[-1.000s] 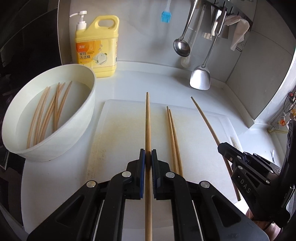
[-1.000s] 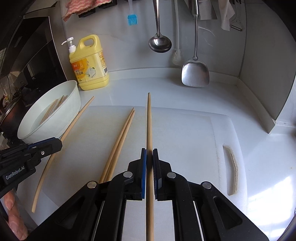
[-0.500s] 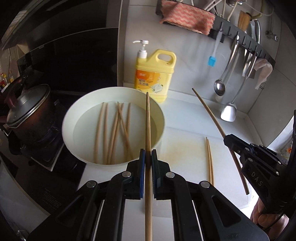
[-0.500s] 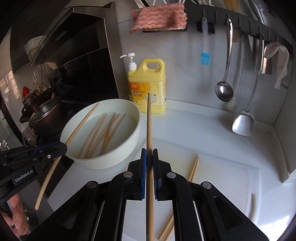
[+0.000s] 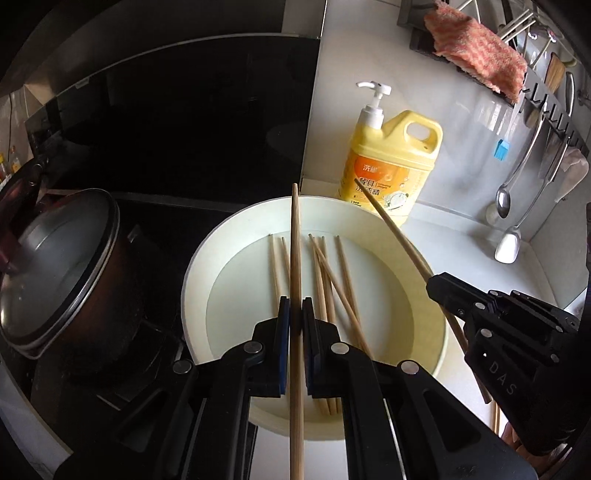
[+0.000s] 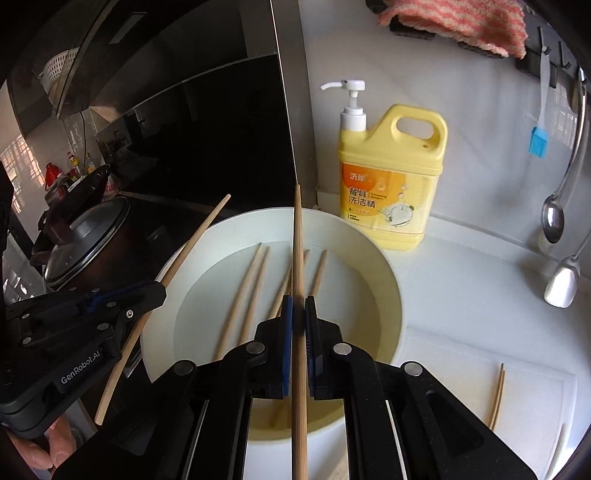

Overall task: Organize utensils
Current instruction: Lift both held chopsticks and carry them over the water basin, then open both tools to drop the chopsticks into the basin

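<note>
Wooden chopsticks, one clamped tight in my left gripper (image 5: 294,314) and one in my right gripper (image 6: 298,314), are hanging over the white bowl (image 5: 236,236), near the yellow detergent jug (image 6: 391,177), seemingly to join those soaking there.

"GenRobot.AI" on left hand-held gripper (image 6: 162,291); "DAS" on right hand-held gripper (image 5: 432,284).

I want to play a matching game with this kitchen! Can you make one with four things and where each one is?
Things:
1. soap bottle
2. striped cloth
3. pot
4. pair of chopsticks

Places:
A. on the cutting board
B. hanging on the wall rack
C. behind the white bowl
D. on the stove

Pairs: 1-C, 2-B, 3-D, 4-A
</note>
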Demonstrator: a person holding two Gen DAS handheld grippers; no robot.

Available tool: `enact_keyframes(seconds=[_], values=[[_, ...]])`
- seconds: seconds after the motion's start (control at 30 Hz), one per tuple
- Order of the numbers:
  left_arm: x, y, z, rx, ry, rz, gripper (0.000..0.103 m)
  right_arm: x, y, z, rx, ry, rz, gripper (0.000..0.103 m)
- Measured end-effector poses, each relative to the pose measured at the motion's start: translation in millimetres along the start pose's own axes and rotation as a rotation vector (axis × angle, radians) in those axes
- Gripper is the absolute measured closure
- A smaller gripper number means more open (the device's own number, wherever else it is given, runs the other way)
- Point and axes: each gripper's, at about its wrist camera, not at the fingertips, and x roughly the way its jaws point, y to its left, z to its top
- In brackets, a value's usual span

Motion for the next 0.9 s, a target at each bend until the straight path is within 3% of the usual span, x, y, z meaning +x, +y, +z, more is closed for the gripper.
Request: enact_keyframes(seconds=[0.43,0.7,0.9], values=[[78.1,18.7,5.8,0.047,0.145,-0.064,0.096,78.1,7.1,3.9,0.072,0.145,-0.045,0.096],[95.9,23.0,6.3,0.051,0.180,-0.059,0.095,96.3,2.3,-2.2,0.088,0.194,-0.055,0.096],[95.7,24.1,6.5,0.047,0.186,-0.016,0.092,99.5,0.9,-2.9,0.101,0.195,-0.049,0.094]])
